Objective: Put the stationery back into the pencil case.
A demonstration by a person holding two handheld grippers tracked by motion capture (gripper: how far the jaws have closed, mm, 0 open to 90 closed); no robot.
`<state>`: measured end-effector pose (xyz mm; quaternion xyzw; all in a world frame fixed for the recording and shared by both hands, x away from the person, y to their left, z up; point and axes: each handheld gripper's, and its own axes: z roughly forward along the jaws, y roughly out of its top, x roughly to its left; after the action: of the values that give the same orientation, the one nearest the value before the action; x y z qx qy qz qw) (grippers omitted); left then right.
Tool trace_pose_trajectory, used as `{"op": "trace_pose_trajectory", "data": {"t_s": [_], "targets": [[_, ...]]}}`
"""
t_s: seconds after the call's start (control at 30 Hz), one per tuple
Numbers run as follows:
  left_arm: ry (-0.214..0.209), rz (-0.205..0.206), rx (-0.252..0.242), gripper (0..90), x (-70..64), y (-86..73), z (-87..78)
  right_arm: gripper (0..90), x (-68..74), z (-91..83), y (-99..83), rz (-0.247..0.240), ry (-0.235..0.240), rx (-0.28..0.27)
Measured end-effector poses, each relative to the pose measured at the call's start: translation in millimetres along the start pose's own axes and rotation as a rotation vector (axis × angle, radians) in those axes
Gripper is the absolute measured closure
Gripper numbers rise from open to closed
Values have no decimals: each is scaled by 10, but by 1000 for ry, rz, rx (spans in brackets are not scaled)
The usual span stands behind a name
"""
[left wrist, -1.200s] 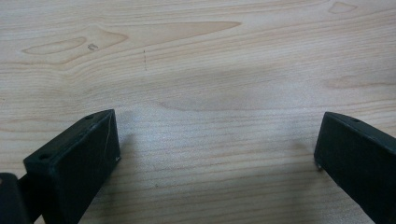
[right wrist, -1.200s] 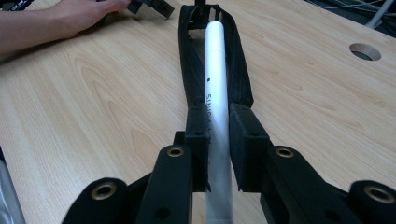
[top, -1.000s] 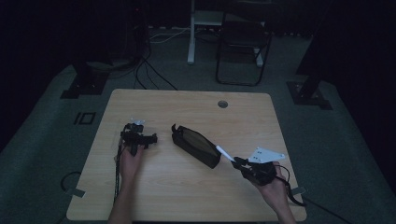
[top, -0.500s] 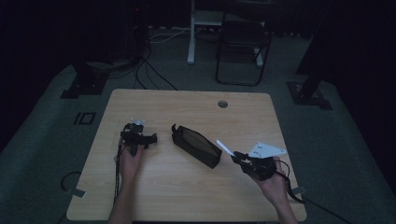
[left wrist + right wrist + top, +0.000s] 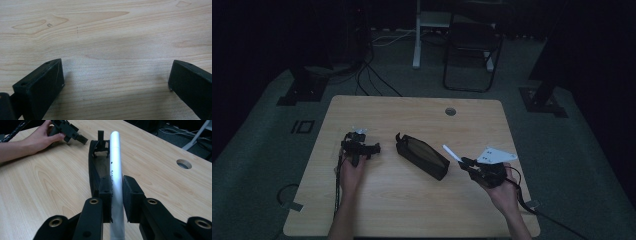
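Note:
A black open pencil case (image 5: 422, 156) lies slantwise at the middle of the wooden table (image 5: 422, 115); the right gripper view looks along its length (image 5: 96, 170). My right gripper (image 5: 468, 162) (image 5: 117, 192) is shut on a silver-white pen (image 5: 115, 167) (image 5: 451, 153), which points toward the case's near end and is held just right of it. My left gripper (image 5: 362, 150) rests on the table left of the case, a hand on it, and appears far off (image 5: 71, 132) in the right gripper view. Its jaws (image 5: 115, 82) stand wide apart over bare wood.
A round cable hole (image 5: 450, 111) (image 5: 184, 164) sits near the table's far edge. Behind the table stand a chair (image 5: 472, 50) and stand bases (image 5: 302, 87) on the dark floor. Cables trail from both grippers off the near edge.
My right gripper with the pen has drawn back a little to the right, away from the pencil case. The left gripper has stayed put.

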<state>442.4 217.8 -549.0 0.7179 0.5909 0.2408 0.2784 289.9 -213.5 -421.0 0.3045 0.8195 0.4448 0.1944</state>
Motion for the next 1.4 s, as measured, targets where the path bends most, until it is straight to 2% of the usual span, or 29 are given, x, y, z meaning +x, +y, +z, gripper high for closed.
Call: {"op": "trace_pose_trajectory", "data": {"t_s": [0.8,1.4], "targets": [[0,0,0,5,0,0,0,787,46,62,227,-28,11,-29],[0,0,0,6,0,0,0,787,57,189,406,-48,27,-45]]}}
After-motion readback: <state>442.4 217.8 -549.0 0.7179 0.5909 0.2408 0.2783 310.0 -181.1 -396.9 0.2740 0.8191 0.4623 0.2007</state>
